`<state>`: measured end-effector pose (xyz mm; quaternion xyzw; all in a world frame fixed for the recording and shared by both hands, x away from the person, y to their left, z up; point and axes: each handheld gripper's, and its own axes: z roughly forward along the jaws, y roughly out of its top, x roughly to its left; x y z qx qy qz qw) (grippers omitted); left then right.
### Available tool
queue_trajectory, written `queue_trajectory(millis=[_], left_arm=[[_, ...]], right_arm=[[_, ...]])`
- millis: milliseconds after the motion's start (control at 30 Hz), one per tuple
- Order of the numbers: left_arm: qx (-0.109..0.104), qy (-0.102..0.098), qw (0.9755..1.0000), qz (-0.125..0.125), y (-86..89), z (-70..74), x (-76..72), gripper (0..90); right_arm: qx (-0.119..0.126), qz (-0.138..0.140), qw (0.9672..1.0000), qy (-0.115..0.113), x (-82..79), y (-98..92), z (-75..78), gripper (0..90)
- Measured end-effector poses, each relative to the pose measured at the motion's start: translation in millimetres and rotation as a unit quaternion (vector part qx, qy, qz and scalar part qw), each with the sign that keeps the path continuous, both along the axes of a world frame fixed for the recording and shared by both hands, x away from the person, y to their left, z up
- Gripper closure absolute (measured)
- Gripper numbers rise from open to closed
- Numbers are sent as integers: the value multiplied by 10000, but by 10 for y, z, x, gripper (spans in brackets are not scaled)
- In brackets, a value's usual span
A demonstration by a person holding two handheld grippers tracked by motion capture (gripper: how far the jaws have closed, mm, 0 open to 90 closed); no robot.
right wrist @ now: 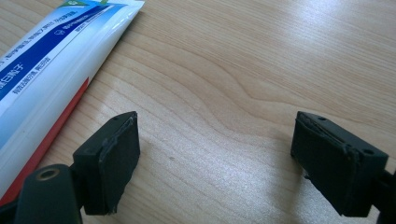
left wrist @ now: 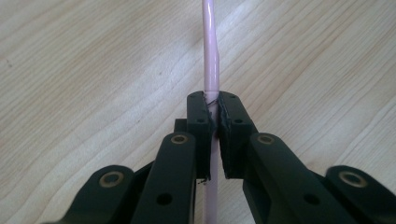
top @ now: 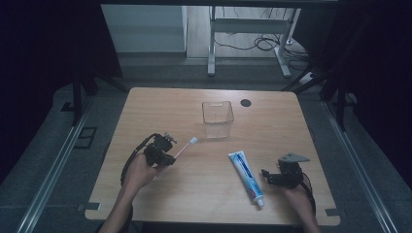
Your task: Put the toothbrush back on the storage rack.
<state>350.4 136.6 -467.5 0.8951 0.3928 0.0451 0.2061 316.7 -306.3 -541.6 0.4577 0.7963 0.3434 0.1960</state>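
A pink toothbrush [top: 186,146] with a white head points up and right from my left gripper [top: 170,156], which is shut on its handle at the left of the table. In the left gripper view the pink handle [left wrist: 211,70] runs straight up between the closed pads of the left gripper [left wrist: 214,135]. A blue and white toothpaste tube [top: 246,175] lies flat at the right, cap toward the front edge. My right gripper [top: 268,176] rests just right of it, open and holding nothing. The right gripper view shows the tube [right wrist: 51,60] beside the left pad of the right gripper [right wrist: 224,163].
A clear plastic cup-like container [top: 217,119] stands upright at the table's middle, a little beyond the toothbrush head. A black round grommet [top: 246,102] sits near the far edge. Desk legs and cables lie on the floor behind the wooden table [top: 160,107].
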Motion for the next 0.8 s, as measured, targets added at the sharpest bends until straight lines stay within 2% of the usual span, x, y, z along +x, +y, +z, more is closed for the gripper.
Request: queue_trajectory(millis=[167, 333, 467, 800], left_arm=[[-39, -135, 9999, -32, -14, 40, 5, 845], [-178, -364, 9992, -50, -45, 112, 3, 844], [-206, -494, 9985, -80, -81, 152, 2, 844], [-266, -695, 9972, -121, -131, 214, 14, 844]], right_arm=[[2, 0, 10000, -1, 0, 0, 0, 154], [3, -4, 10000, -1, 0, 1, 0, 153], [-15, 18, 10000, -10, 2, -3, -1, 153], [-9, 15, 10000, -11, 2, -2, -1, 153]])
